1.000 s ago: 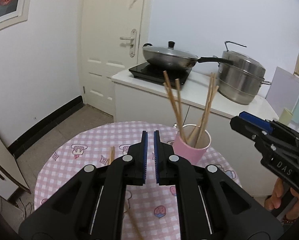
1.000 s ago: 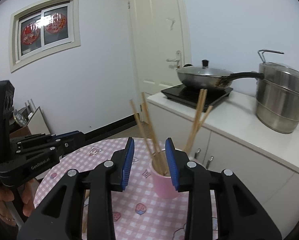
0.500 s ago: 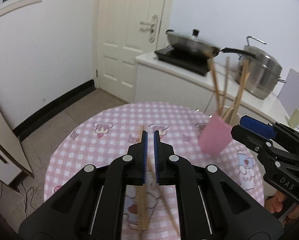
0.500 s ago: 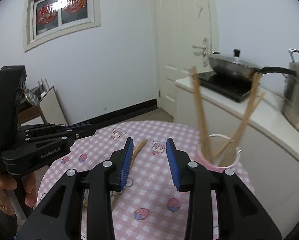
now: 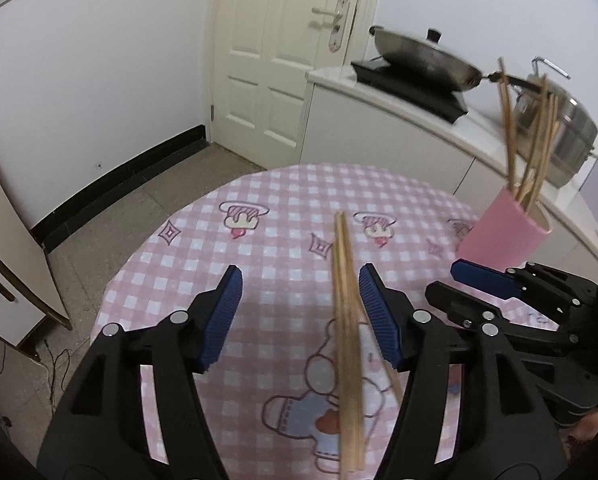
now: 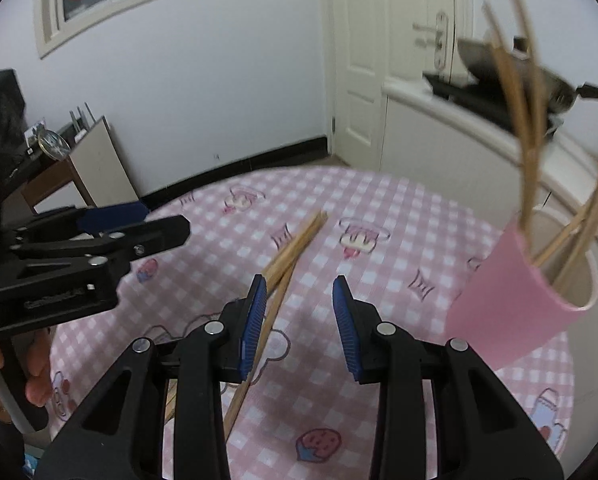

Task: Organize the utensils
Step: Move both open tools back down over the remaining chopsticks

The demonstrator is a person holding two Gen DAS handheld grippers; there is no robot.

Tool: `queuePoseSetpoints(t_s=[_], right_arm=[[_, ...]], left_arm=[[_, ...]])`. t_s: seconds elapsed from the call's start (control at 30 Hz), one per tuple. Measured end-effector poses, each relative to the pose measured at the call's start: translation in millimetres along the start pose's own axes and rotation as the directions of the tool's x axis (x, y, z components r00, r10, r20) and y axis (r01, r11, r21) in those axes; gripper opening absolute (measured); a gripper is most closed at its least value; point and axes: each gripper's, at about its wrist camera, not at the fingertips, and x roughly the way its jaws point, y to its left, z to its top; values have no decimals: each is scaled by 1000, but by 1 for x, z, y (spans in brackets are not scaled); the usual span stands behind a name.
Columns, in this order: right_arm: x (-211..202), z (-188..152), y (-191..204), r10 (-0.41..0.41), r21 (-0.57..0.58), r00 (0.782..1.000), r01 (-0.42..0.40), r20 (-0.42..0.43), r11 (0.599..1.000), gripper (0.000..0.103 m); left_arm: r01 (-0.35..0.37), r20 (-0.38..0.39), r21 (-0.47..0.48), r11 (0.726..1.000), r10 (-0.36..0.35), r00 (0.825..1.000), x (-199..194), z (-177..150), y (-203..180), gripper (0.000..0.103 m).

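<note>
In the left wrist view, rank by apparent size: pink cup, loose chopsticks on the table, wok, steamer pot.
1. Loose chopsticks, longest, but nearest the camera.
2. Wok.
3. Pink cup and steamer pot: look alike, unranked; the pot is farther and partly hidden.

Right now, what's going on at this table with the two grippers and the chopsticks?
A person holding a gripper in each hand is tidying chopsticks into a pink cup that already has several standing in it. The left gripper is open over the loose chopsticks lying on the checked tablecloth, apparently lined up to grab them. The right gripper is open too and holds nothing.
</note>
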Motion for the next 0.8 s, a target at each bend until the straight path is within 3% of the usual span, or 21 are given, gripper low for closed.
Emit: queuePoseSetpoints(t_s=[0.2,0.33,0.57,0.8], right_arm=[[29,1,-6,-6,34,997,9,-71,999,32],[41,1,-13,38,77,993,-30,-107,997,32],[57,1,0,44,30,986,-40,-159,999,32],[60,4,6,-5,-52,985,-4,-170,999,32]], left_arm=[[40,-85,-40,998,-43,995,30,-1,12,60],[45,-121,-55,997,-51,991,47,-2,15,60],[57,-168,-51,997,-64,984,62,-6,17,60],[68,-202,-33,997,-73,977,76,-4,8,60]])
